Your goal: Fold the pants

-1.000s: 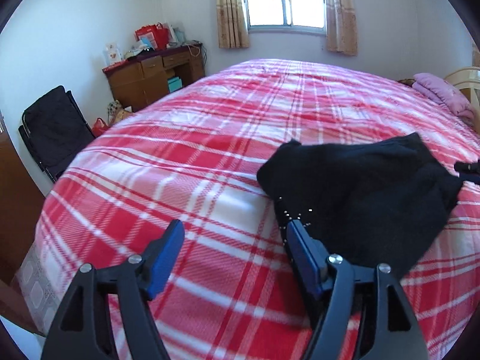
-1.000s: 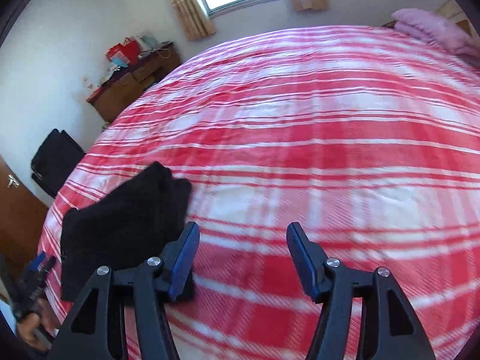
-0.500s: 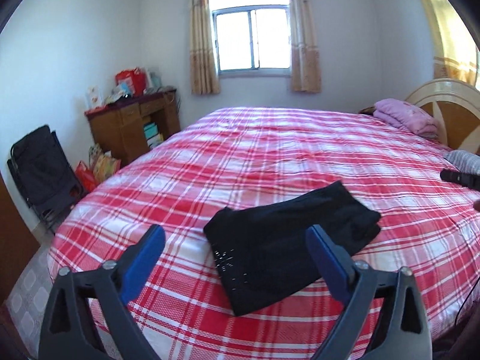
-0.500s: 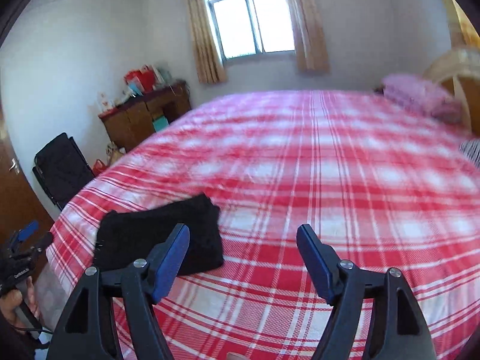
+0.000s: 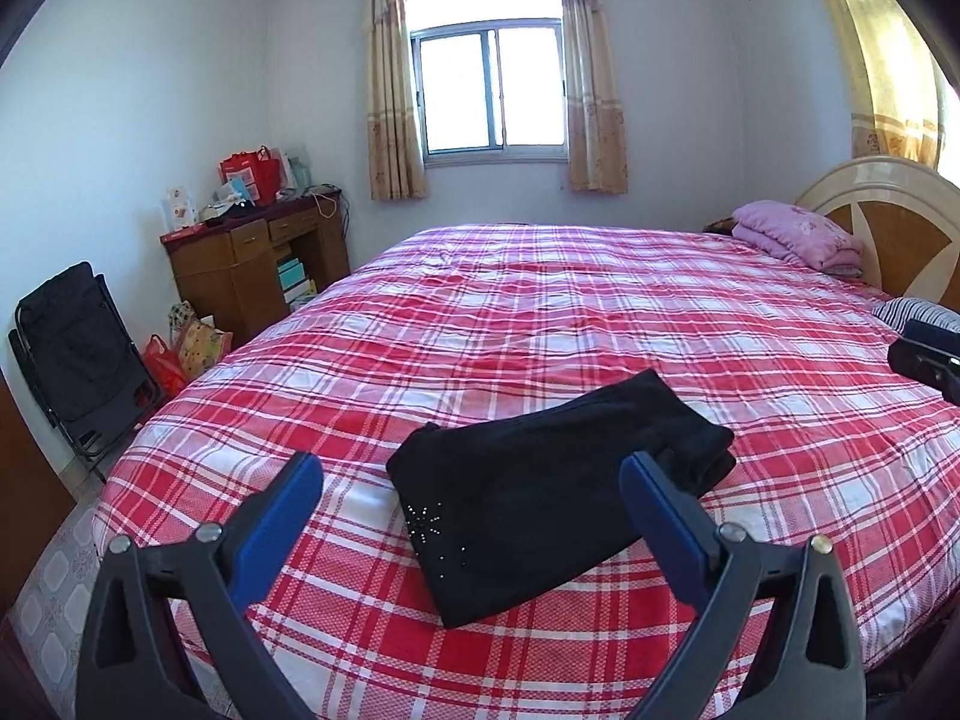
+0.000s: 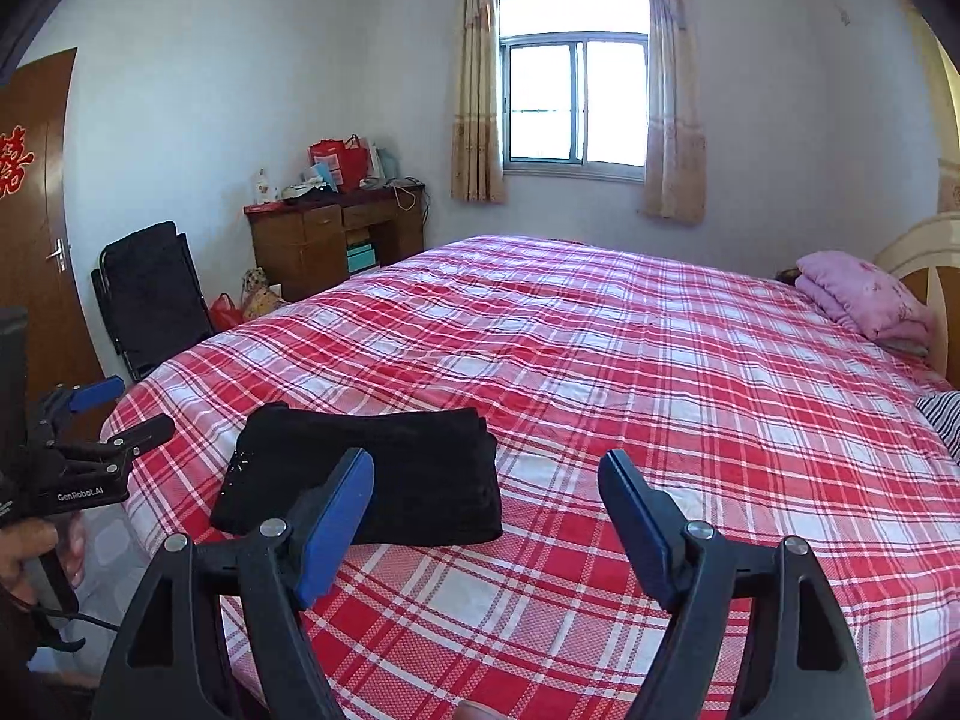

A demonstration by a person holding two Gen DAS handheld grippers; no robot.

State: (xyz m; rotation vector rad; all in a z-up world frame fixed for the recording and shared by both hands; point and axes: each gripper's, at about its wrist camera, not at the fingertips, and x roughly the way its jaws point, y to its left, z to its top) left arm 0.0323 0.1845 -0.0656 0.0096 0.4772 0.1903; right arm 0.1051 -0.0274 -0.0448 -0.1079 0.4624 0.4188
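The black pants (image 5: 552, 486) lie folded into a compact rectangle on the red plaid bedspread (image 5: 600, 324), near the bed's front left corner. They also show in the right wrist view (image 6: 372, 480). My left gripper (image 5: 471, 480) is open and empty, held back above the bed's near edge with the pants between and beyond its fingers. My right gripper (image 6: 486, 480) is open and empty, raised to the right of the pants. The left gripper also shows at the left edge of the right wrist view (image 6: 114, 408).
A folded pink blanket (image 5: 798, 234) lies by the headboard (image 5: 888, 210). A striped cloth (image 5: 918, 309) sits at the bed's right edge. A wooden desk (image 5: 258, 264) with clutter, a black folding chair (image 5: 78, 348) and bags stand left of the bed. A wooden door (image 6: 36, 228) is at far left.
Both grippers have pulled back and up from the bed, away from the pants. The folded pants stay in place on the bedspread.
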